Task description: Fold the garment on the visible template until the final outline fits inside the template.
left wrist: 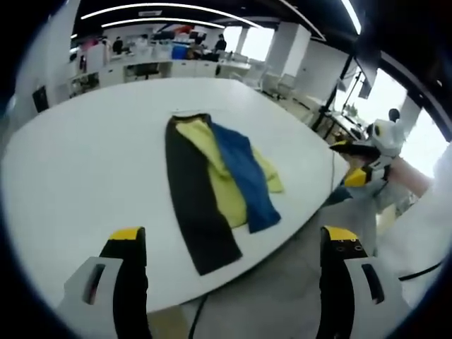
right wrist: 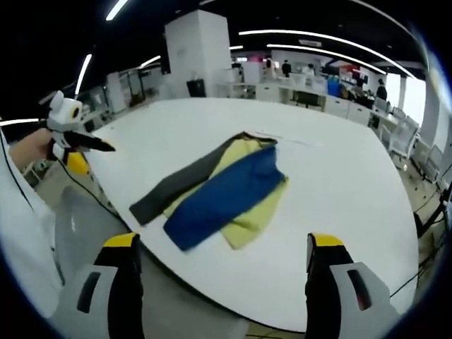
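A garment lies on the white table (left wrist: pixel 85 162) in three overlapping strips: a long black one (left wrist: pixel 191 191), a yellow one (left wrist: pixel 226 180) and a blue one (left wrist: pixel 244 173) on top. In the right gripper view the black strip (right wrist: pixel 183 180), the yellow strip (right wrist: pixel 258 212) and the blue strip (right wrist: pixel 226 191) reach toward the table's near edge. My left gripper (left wrist: pixel 233 236) stands open, back from the table's edge, with nothing between its jaws. My right gripper (right wrist: pixel 224 244) is open too and holds nothing. A hand holds the right gripper (left wrist: pixel 364 162) off the table's right side.
A faint thin line (right wrist: pixel 296 140) runs on the table (right wrist: pixel 353 183) by the garment's far end. Desks, chairs (left wrist: pixel 282 85) and people stand in the office behind. A cable (left wrist: pixel 332 176) hangs at the table's right edge. The left gripper (right wrist: pixel 70 138) is held left of the table.
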`<state>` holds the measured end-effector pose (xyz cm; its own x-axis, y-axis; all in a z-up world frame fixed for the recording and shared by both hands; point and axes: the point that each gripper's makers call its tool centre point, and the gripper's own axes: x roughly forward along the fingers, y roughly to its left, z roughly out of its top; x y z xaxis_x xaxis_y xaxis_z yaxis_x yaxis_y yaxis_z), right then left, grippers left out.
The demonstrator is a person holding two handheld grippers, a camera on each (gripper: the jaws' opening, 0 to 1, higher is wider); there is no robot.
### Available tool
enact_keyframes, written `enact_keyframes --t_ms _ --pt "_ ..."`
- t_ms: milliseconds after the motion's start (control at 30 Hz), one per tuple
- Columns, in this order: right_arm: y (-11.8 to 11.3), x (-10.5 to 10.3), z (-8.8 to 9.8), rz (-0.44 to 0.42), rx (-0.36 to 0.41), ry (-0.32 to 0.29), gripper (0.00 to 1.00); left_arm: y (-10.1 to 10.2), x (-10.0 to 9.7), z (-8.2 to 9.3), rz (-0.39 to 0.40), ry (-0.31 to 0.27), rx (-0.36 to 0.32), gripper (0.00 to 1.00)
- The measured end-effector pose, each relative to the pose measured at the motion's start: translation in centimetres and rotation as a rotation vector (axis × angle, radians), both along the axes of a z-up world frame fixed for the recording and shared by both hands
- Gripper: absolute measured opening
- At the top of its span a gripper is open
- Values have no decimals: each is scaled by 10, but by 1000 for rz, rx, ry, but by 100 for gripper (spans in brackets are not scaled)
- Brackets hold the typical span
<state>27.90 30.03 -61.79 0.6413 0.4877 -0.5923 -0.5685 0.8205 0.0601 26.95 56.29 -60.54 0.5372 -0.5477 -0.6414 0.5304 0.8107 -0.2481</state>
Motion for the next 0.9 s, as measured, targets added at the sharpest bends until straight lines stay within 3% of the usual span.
enact_keyframes --t_ms 300,567,900 --pt "26 1 -9 66 3 25 90 11 -2 -6 29 20 11 99" --pt "57 -4 -21 171 0 59 78 7 1 -7 19 16 23 99" --pt "92 -7 -31 250 9 81 71 11 -1 -12 34 32 13 99"
